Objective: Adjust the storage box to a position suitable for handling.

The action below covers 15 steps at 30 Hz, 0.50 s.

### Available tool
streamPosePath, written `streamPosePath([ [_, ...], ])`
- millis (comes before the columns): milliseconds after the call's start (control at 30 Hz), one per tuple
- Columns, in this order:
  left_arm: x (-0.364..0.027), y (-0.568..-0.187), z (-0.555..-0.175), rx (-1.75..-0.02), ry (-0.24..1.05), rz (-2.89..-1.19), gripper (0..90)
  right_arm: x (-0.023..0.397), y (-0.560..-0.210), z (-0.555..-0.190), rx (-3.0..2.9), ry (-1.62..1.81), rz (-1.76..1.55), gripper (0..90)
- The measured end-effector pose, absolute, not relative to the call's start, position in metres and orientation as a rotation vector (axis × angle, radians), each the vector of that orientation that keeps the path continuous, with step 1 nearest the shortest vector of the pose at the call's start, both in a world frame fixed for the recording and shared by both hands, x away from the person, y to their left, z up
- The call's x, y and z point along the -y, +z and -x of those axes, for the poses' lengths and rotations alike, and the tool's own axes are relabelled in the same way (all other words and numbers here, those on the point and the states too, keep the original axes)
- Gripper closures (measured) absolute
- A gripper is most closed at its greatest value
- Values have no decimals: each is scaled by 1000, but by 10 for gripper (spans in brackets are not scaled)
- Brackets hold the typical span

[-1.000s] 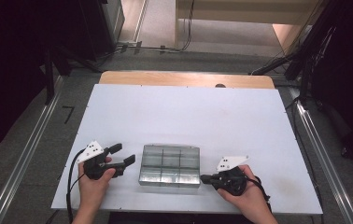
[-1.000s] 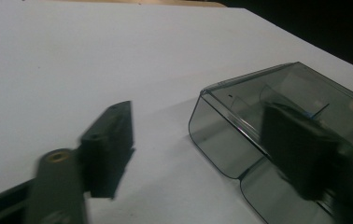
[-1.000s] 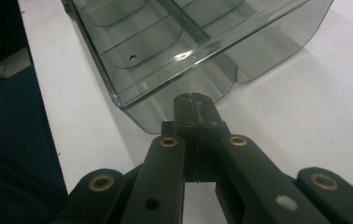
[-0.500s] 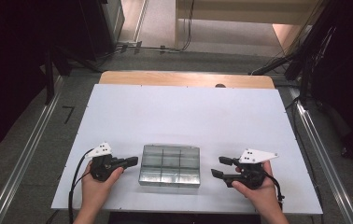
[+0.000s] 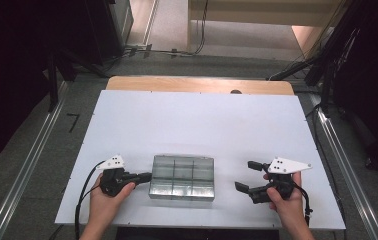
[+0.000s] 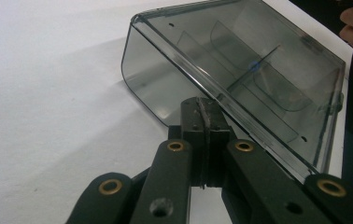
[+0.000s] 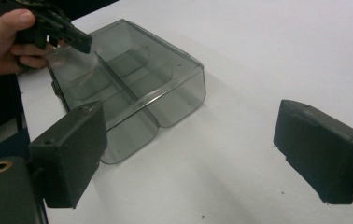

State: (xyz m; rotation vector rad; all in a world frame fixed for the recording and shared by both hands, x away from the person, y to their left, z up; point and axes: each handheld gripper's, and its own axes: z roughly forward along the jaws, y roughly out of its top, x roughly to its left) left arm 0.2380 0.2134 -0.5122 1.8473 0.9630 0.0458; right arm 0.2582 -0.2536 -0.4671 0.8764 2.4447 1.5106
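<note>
The clear plastic box (image 5: 182, 177) sat on the white table (image 5: 197, 120), near the person's edge, between the two grippers. It had a lid on top and little compartments inside. The left gripper (image 5: 144, 176) was squeezed tight, its jaws pressed together, and its tip was right at the box's left side; I could not tell if it touched. The right gripper (image 5: 248, 175) sat apart from the box's right side. Its jaws had just been opening and stood wide, with nothing between them.
</note>
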Motion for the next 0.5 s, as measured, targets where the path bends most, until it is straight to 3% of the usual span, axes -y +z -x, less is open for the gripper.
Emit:
streamPosePath([
  [500, -200, -512, -234, -925, 25, -1855, 897, 259, -466, -260, -2440, 1516, -883, 0],
])
